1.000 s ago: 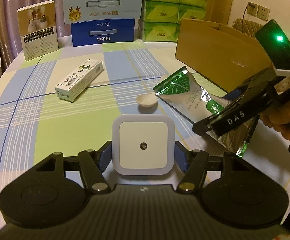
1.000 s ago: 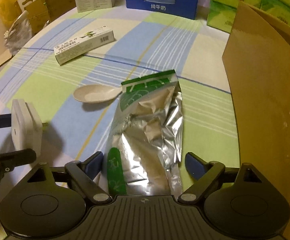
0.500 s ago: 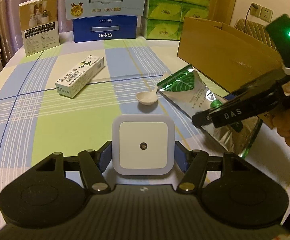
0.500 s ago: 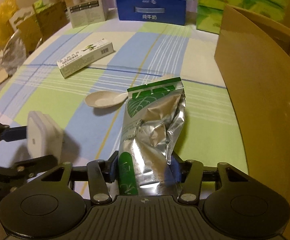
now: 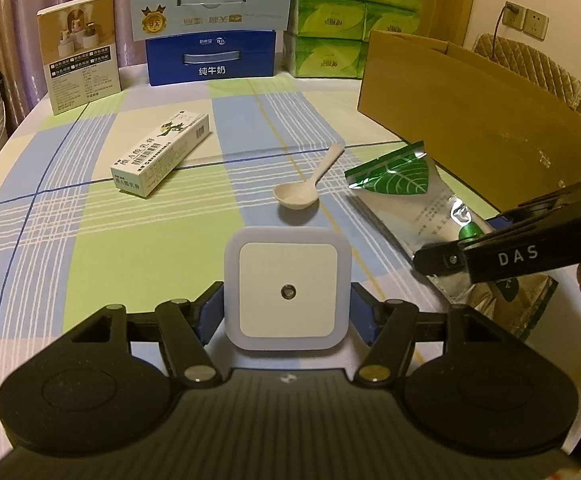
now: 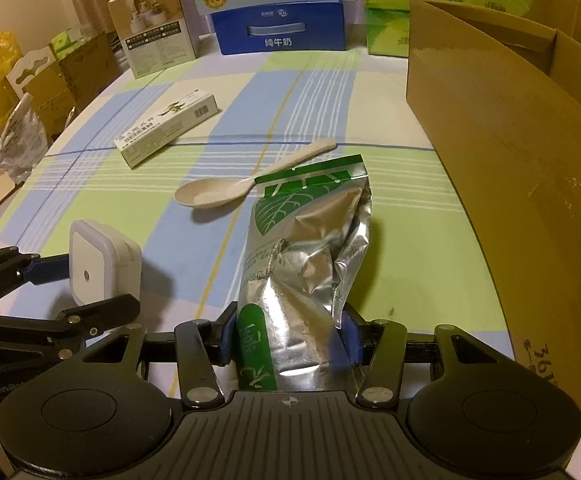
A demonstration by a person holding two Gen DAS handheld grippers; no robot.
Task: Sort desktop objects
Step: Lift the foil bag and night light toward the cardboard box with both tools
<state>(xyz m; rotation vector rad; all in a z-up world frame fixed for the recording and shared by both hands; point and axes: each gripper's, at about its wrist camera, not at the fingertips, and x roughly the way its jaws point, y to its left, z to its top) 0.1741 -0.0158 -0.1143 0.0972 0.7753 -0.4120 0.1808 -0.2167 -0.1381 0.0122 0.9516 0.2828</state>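
Note:
My left gripper (image 5: 288,312) is shut on a white square night light (image 5: 287,290), held above the checked tablecloth; the light also shows in the right wrist view (image 6: 98,260). My right gripper (image 6: 288,338) is shut on the bottom end of a silver and green foil pouch (image 6: 310,240), which also shows at the right of the left wrist view (image 5: 418,196). A cream spoon (image 5: 304,190) lies on the cloth between them, its handle under the pouch top (image 6: 226,192). A long white and green box (image 5: 162,152) lies further left (image 6: 166,128).
An open brown cardboard box (image 6: 510,160) stands close on the right (image 5: 470,120). Blue and pale milk cartons (image 5: 210,56), green tissue packs (image 5: 330,20) and a standing product box (image 5: 80,52) line the table's far edge. Bags and boxes (image 6: 10,92) sit beyond the left edge.
My right gripper closed on the foil pouch's bottom end and lifted it slightly. Both grippers rose and tilted, so more of the table shows. The left still holds the night light.

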